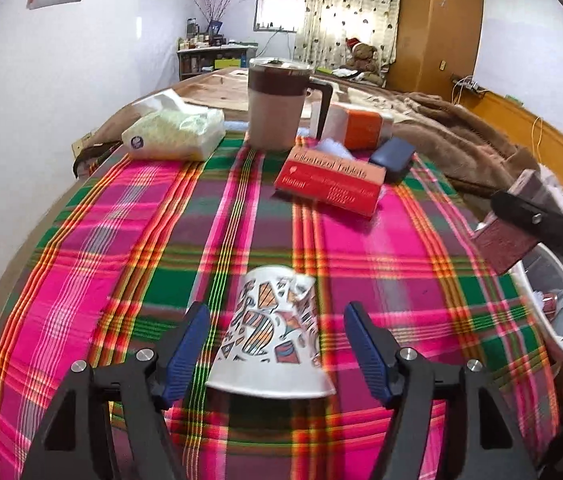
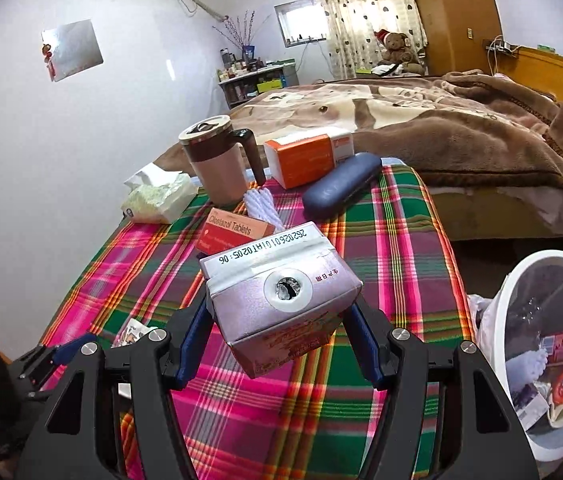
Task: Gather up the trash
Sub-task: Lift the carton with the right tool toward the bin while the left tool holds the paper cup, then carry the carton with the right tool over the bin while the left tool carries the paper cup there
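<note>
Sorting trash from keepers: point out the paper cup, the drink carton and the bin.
paper cup (image 1: 269, 332), left wrist view, patterned side
drink carton (image 2: 281, 300), right wrist view, top face
bin (image 2: 497, 320), right wrist view, white rim

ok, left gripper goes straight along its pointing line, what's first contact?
Probably the paper cup, lying on its side on the plaid cloth between the open jaws of the left gripper. The pads are clear of it; depth is uncertain.

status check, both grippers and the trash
Left gripper open around paper cup. Right gripper shut on drink carton. Bin at right, path clear.
</note>
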A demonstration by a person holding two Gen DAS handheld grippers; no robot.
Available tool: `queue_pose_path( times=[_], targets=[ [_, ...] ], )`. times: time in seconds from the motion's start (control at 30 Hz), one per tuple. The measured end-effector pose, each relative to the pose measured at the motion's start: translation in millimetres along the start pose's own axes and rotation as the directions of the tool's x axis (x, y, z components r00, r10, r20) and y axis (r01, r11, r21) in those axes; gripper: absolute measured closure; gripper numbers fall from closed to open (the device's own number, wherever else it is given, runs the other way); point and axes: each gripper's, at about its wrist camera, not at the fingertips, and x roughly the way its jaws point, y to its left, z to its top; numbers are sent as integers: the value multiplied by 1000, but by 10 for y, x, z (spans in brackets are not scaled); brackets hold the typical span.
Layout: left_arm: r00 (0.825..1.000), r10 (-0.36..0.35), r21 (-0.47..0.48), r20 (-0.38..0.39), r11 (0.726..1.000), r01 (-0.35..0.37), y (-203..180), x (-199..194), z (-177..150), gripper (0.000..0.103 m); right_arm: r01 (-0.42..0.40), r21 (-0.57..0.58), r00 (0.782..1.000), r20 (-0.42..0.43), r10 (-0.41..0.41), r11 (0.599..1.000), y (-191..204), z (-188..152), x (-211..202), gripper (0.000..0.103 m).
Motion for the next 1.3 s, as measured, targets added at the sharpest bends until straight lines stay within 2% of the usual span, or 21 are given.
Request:
queue_pose_path(
  times=[0.1,0.23,0.33,0.37,0.47,0.6,0.7,0.87,1.13,1.3],
  targets=[
    [998,44,10,-46,999,-44,3,148,-47,33,-9,3,1000,-6,9,1000,2,-25,12,40],
    [996,36,-5,-87,999,-37,6,267,-131,33,-7,-9,1000,-6,7,1000,3,-53,-24,40],
    [995,47,7,-89,999,-46,-25,299,-165,40,-5,-6,1000,-6,5,1000,-31,-70,-55,40],
    [995,46,11,-86,999,-45,-36,289,-165,46,-3,-6,1000,-5,3,1000,-43,-75,-66,40],
    [996,28,16,-80,999,-27,-83,262,-154,55,4,-4,1000,-2,-4,1000,-82,-88,-100,40],
    [998,10,16,-55,1000,-10,-180,191,-114,56,11,7,1000,5,-11,1000,-162,-102,-168,40],
    [1000,-9,39,-30,999,11,-310,113,-54,57,23,14,1000,14,-23,1000,-232,-104,-233,40],
    [996,-83,71,18,994,82,-597,-88,67,56,55,31,997,45,-57,998,-394,-89,-399,40],
    [980,-188,162,58,971,177,-1211,-238,249,56,144,64,984,94,-150,987,-753,-65,-710,40],
    [968,-246,205,57,951,230,-1584,-277,303,56,216,82,968,110,-224,973,-1006,-52,-906,40]
  ],
)
